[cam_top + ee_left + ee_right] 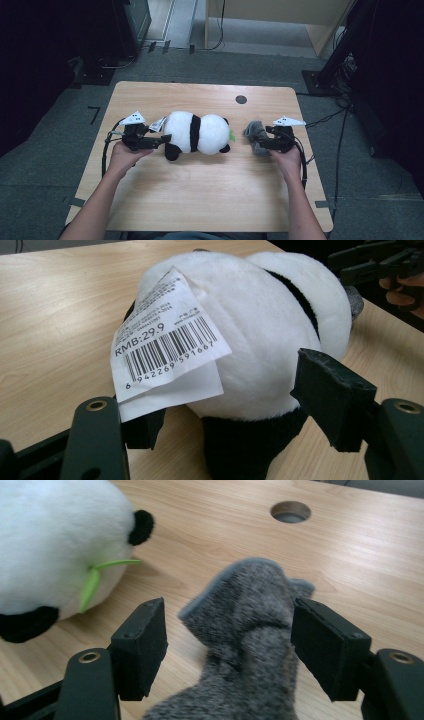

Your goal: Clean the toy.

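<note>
A black-and-white panda plush (200, 132) lies on its side in the middle of the wooden table (200, 195). A white barcode tag (165, 340) hangs from its rear end. My left gripper (162, 142) is at that end, and in the left gripper view (239, 410) a black leg (250, 450) sits between the open jaws, with a gap on the left side. A grey fuzzy sock (254, 131) lies right of the panda's head. My right gripper (260, 142) straddles the sock (245, 610). In the right gripper view (233, 630) the right pad touches it and the left pad stands clear.
A round cable hole (241, 99) sits in the table behind the sock. A green leaf (92, 582) sticks out of the panda's face (45, 545). Bare wood stretches in front of the plush. Cables trail off both table sides to dark equipment around it.
</note>
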The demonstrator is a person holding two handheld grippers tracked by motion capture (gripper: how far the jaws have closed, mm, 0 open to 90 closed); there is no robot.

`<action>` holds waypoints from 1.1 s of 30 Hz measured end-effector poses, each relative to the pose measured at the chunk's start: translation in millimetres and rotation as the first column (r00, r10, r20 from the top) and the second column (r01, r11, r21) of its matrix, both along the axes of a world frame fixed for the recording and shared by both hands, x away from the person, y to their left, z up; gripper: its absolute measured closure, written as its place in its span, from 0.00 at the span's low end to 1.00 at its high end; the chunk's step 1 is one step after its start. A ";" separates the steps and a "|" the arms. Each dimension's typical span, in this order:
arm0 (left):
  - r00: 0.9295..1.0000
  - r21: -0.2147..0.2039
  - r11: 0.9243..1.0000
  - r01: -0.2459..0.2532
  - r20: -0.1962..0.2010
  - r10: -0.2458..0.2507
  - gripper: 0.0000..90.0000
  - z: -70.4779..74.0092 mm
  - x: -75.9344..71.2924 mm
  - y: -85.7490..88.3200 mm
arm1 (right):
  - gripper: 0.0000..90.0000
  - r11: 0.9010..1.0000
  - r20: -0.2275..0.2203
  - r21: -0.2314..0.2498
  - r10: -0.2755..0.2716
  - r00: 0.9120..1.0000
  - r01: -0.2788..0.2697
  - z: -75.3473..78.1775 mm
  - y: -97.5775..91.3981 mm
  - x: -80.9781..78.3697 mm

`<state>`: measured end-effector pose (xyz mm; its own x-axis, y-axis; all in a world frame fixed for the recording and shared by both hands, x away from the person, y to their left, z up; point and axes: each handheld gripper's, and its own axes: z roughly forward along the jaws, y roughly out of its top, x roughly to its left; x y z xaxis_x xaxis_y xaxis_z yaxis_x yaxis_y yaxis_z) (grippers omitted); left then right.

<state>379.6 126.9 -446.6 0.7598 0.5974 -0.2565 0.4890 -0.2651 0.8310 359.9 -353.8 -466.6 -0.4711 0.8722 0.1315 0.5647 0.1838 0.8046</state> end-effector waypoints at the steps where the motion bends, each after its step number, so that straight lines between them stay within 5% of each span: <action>1: 1.000 -0.008 1.000 -0.001 -0.002 0.001 0.35 0.6 1.0 -0.5 | 0.35 1.000 -0.004 0.004 -0.009 1.000 0.009 -1.6 -2.8 1.1; 14: 1.000 0.010 1.000 0.007 0.010 -0.007 0.27 1.6 13.4 -14.0 | 0.46 0.998 -0.124 -0.019 -0.056 0.991 0.054 -32.8 -16.0 18.9; 23: 1.000 0.033 0.999 0.023 0.004 -0.023 0.14 -10.2 19.9 -21.1 | 0.52 0.999 -0.157 -0.029 -0.041 0.987 0.036 -41.1 -13.0 21.9; 29: 0.999 0.004 0.999 0.046 -0.012 -0.046 0.12 -18.5 23.0 -22.5 | 0.56 0.999 -0.166 -0.022 -0.034 0.986 0.030 -44.0 -14.7 22.1; 33: 0.997 -0.011 0.999 0.051 -0.059 -0.052 0.09 -22.8 24.3 -23.5 | 0.59 0.999 -0.145 -0.014 -0.034 0.989 0.032 -47.8 -15.1 20.6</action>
<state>403.9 103.4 -469.3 0.7730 0.5549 -0.3076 0.5232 -0.2833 0.8038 380.5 -368.9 -514.4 -0.4185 0.8890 0.1860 0.6812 0.1718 0.7117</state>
